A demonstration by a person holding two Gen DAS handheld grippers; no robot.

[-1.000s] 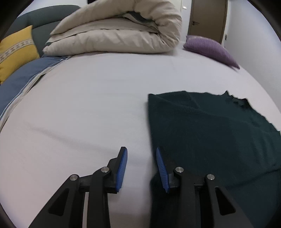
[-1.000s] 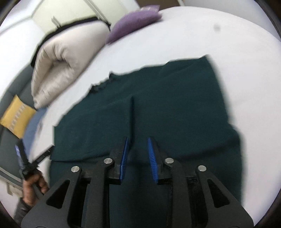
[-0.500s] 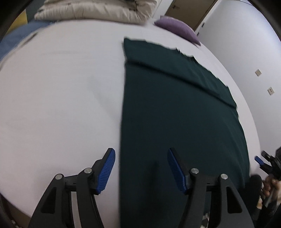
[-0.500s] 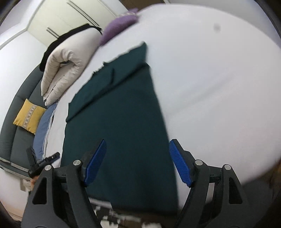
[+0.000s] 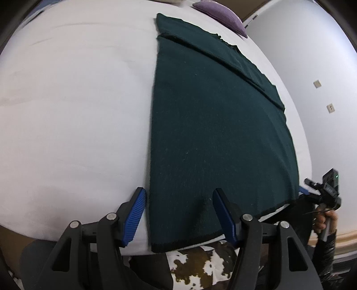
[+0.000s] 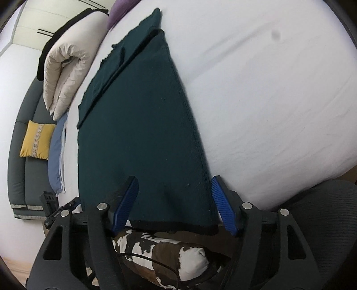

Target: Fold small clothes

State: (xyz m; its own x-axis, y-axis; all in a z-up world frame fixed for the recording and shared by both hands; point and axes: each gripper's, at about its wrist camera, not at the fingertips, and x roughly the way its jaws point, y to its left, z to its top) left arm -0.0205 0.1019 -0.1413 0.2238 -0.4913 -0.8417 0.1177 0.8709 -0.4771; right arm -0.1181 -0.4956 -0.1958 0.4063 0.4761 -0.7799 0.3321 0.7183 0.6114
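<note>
A dark green knitted garment point(image 5: 214, 125) lies flat on the white bed point(image 5: 73, 107), its sides folded in to a long strip, its near hem at the bed's front edge. It also shows in the right wrist view point(image 6: 138, 133). My left gripper point(image 5: 179, 215) is open and empty, hovering over the hem's left corner. My right gripper point(image 6: 175, 204) is open and empty over the hem's right corner. The right gripper also shows at the right of the left wrist view point(image 5: 321, 194).
A rolled beige duvet point(image 6: 64, 67) and a purple pillow point(image 5: 221, 13) lie at the bed's far end. A grey sofa with a yellow cushion point(image 6: 35, 140) stands to the left. A cow-patterned cushion point(image 6: 165, 256) lies below the bed's front edge. A black mesh chair point(image 6: 323, 223) is at right.
Both grippers have pulled back from the garment's far part to its near hem at the bed's front edge, and both have opened wide.
</note>
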